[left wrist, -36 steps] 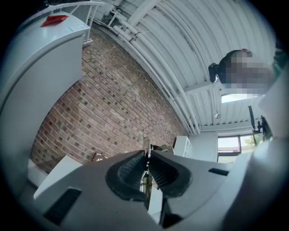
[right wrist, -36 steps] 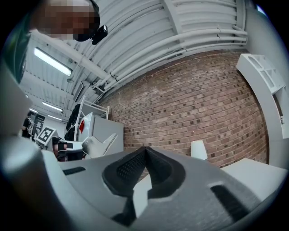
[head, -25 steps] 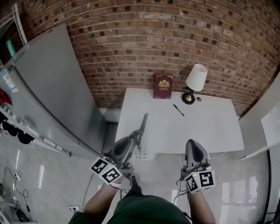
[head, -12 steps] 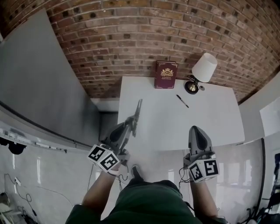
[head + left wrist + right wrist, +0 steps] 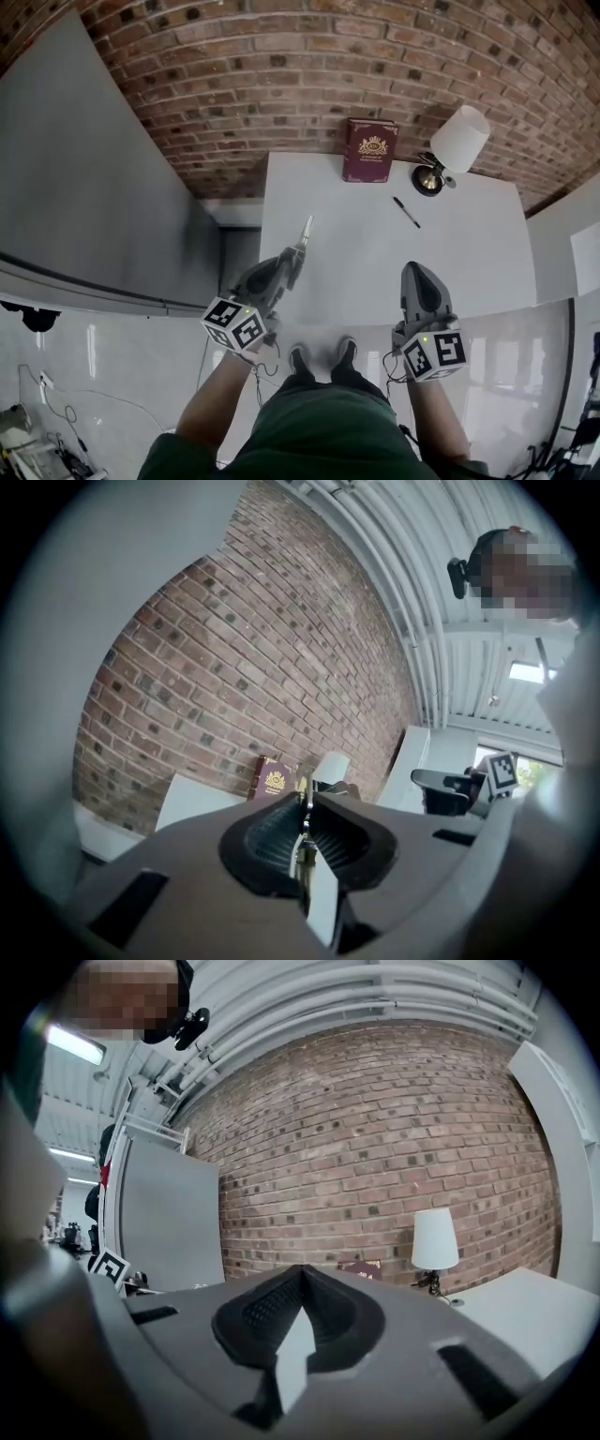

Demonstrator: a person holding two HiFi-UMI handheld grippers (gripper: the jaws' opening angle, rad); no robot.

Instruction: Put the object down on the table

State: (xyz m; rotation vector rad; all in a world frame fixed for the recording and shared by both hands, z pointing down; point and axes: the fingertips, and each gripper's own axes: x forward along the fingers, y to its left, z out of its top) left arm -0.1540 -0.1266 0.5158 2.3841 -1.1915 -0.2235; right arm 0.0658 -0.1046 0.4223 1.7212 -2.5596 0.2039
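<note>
A slim metal tool (image 5: pixel 303 236) with a silvery tip sticks forward out of my left gripper (image 5: pixel 289 265), which is shut on it. Tool and gripper hang over the near left part of the white table (image 5: pixel 375 267). In the left gripper view the tool (image 5: pixel 303 810) shows as a thin strip pinched between the dark pads. My right gripper (image 5: pixel 418 281) is shut with nothing in it, low over the table's near right edge. Its pads (image 5: pixel 281 1309) meet in the right gripper view.
A dark red book (image 5: pixel 370 150) leans on the brick wall at the table's back. A white-shaded lamp (image 5: pixel 457 142) stands at the back right, with a black pen (image 5: pixel 406 212) lying in front of it. A tall grey cabinet (image 5: pixel 84 187) flanks the table's left.
The person has stepped closer to the table. My left gripper with the tool has come in over the table's near left part; the right gripper stays shut.
</note>
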